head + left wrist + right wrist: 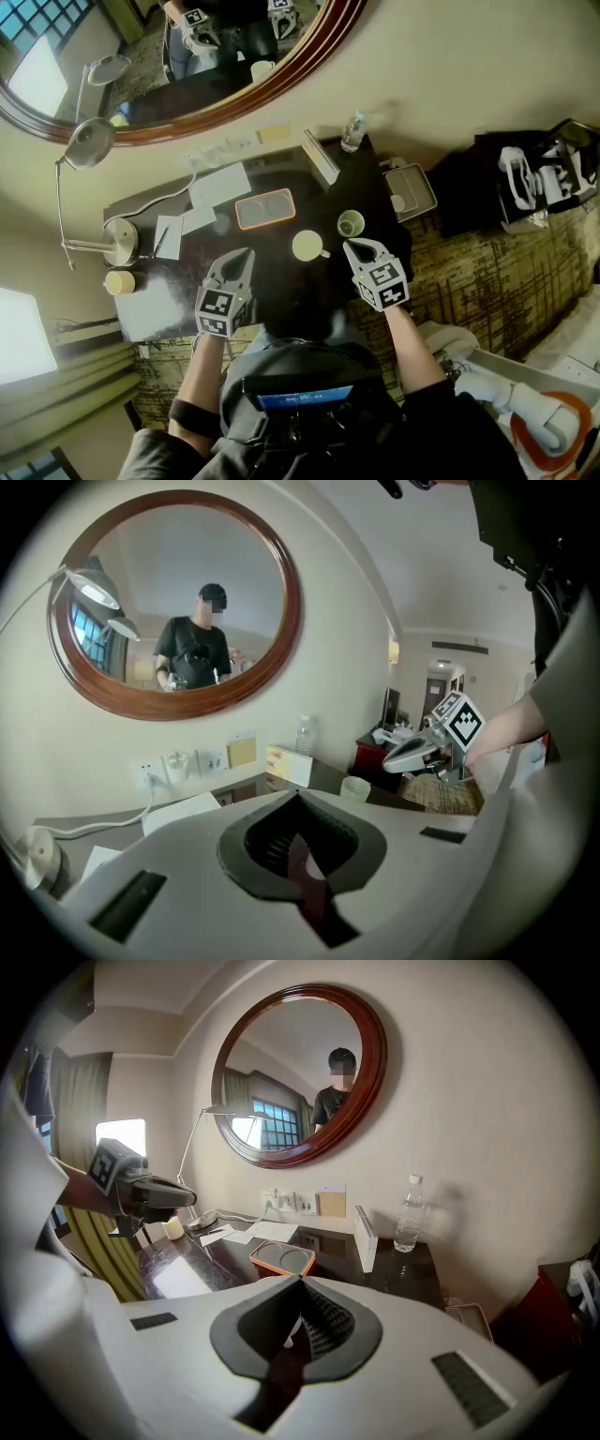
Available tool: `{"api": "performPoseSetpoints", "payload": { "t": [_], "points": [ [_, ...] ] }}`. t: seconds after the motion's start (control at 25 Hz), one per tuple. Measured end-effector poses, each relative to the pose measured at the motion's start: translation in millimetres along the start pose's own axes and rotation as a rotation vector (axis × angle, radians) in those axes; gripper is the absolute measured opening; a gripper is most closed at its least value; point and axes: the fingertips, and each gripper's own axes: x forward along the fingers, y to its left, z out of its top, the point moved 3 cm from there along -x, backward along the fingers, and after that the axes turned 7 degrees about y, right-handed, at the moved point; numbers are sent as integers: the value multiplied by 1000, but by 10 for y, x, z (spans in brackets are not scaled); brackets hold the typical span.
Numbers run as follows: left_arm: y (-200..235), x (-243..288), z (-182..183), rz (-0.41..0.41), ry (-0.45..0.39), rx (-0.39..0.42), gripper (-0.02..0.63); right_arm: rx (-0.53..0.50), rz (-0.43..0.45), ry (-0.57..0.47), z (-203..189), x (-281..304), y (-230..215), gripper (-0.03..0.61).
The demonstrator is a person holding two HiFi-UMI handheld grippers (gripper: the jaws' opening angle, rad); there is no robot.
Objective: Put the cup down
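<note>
A white cup with a handle (307, 246) stands upright on the dark desk (281, 291), between my two grippers and apart from both. A pale green cup (351, 223) (355, 787) stands just to its right. My left gripper (246, 255) (298, 799) hovers to the left of the white cup, shut with nothing in its jaws. To the cup's right is my right gripper (352, 247) (302, 1283), shut and empty too, its tip close below the green cup. Each gripper shows in the other's view: the right one (412, 754), the left one (155, 1192).
An orange-rimmed tray (265, 208) (281, 1260) lies behind the cups. A water bottle (353, 131) (408, 1215) and a card stand (321, 157) sit at the back right, papers (219, 184) and a desk lamp (119, 239) at the left. A round mirror (187, 103) hangs above.
</note>
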Motion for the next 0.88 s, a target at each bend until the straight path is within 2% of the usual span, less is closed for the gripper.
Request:
{"api": "performPoseSetpoints", "payload": {
  "t": [0.16, 0.32, 0.52, 0.68, 0.84, 0.88],
  "points": [
    [-41, -6, 22, 4, -4, -33, 1, -11, 5, -8, 25, 0, 26, 8],
    [-50, 27, -20, -1, -4, -9, 1, -7, 12, 4, -12, 24, 17, 8],
    [-88, 79, -41, -11, 10, -20, 1, -11, 11, 18, -52, 31, -29, 23],
    [-115, 126, -75, -10, 24, -25, 1, -75, 12, 28, -15, 53, -7, 28],
    [-141, 171, -88, -16, 29, -26, 1, -124, 40, 64, -63, 148, 54, 74],
    [-148, 180, -89, -18, 31, -27, 1, -131, 48, 69, -68, 165, 70, 104]
  ]
}}
